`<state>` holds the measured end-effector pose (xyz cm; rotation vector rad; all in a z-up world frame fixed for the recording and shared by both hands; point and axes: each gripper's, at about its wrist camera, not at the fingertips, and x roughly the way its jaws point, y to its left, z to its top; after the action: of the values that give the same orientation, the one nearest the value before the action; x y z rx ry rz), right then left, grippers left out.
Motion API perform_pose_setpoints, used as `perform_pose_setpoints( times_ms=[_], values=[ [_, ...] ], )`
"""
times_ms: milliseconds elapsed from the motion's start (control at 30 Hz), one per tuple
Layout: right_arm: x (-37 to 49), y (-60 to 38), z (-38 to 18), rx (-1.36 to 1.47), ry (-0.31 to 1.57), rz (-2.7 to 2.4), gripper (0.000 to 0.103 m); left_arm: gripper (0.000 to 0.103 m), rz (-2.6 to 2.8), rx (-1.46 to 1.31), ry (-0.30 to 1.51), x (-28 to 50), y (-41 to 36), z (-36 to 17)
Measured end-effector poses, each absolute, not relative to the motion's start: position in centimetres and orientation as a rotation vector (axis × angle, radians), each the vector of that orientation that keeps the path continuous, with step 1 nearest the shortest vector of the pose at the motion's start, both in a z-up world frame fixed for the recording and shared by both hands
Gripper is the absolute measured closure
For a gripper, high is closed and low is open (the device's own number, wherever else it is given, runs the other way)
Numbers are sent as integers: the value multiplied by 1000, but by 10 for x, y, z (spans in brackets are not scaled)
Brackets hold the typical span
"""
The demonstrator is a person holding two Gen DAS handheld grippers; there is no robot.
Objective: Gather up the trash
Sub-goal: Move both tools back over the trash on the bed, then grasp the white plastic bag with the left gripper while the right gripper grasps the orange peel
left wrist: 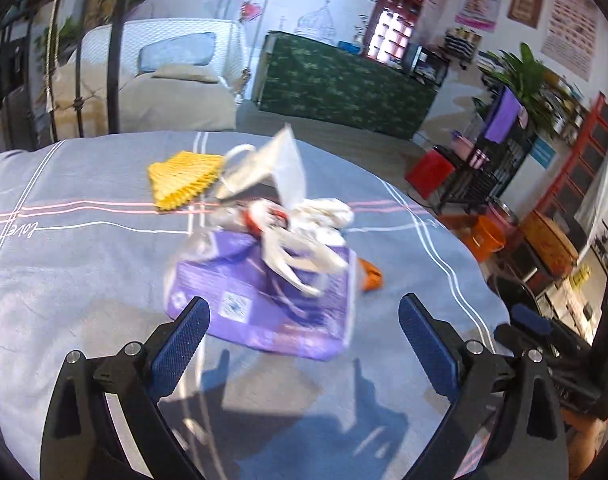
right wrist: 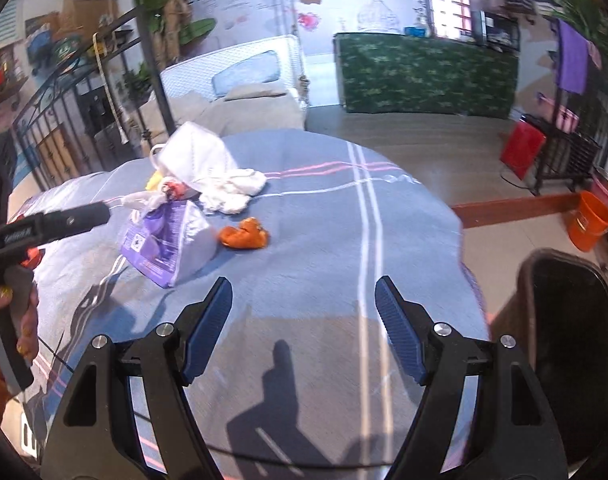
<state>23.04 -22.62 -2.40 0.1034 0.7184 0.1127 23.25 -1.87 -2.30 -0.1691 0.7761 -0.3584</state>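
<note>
Purple wrapper [left wrist: 263, 300]: lies just ahead of the wide-open, empty left gripper [left wrist: 304, 344], nearer it than the equally open, empty right gripper [right wrist: 304, 328]; orange peel [right wrist: 243, 234] beside wrapper.

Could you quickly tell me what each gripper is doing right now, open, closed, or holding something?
Left gripper: open, holding nothing; the purple package lies ahead of it.
Right gripper: open, holding nothing, over bare bedsheet.
</note>
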Motion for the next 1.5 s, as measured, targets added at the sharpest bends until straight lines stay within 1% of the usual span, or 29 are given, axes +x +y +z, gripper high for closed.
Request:
perform_pose_setpoints(
  times_ms=[333,500,567,600,633,667,700,733,767,800,833,1000,1200,1367,1467,1500],
  values=[
    [256,-203,-22,57,732,138,29,13,-359,-200,807,293,-19,-21],
    [271,-197,-24,58,748,148,29,22,-337,-116,865,326,-32,-28],
    [276,-194,-25,56,754,155,29,29,-327,-66,901,337,-39,-35],
    [278,-193,-26,55,756,157,29,31,-319,-50,908,341,-40,-37],
    [281,-190,-26,53,760,162,29,36,-314,-30,919,345,-42,-40],
    [283,-187,-27,48,763,167,29,46,-319,-18,933,347,-42,-44],
    [286,-184,-28,41,766,170,29,51,-328,-12,939,348,-42,-46],
    [288,-182,-28,38,769,173,29,66,-335,-2,940,347,-42,-49],
    [291,-180,-29,36,773,178,29,71,-336,9,934,345,-40,-51],
    [295,-178,-29,36,775,181,29,72,-334,7,919,341,-37,-51],
    [299,-175,-30,35,778,186,29,75,-336,-3,904,337,-34,-50],
    [327,-156,-37,-44,831,209,29,76,-334,-86,833,317,-9,-35],
    [364,-143,-60,-133,947,188,30,76,-294,-173,758,290,25,-19],
    [382,-134,-78,-163,1021,212,30,76,-275,-210,739,274,39,-16],
    [389,-124,-87,-213,1049,218,37,76,-264,-209,736,267,42,-18],
    [390,-120,-89,-239,1051,218,41,76,-262,-209,735,265,42,-19]
  ],
)
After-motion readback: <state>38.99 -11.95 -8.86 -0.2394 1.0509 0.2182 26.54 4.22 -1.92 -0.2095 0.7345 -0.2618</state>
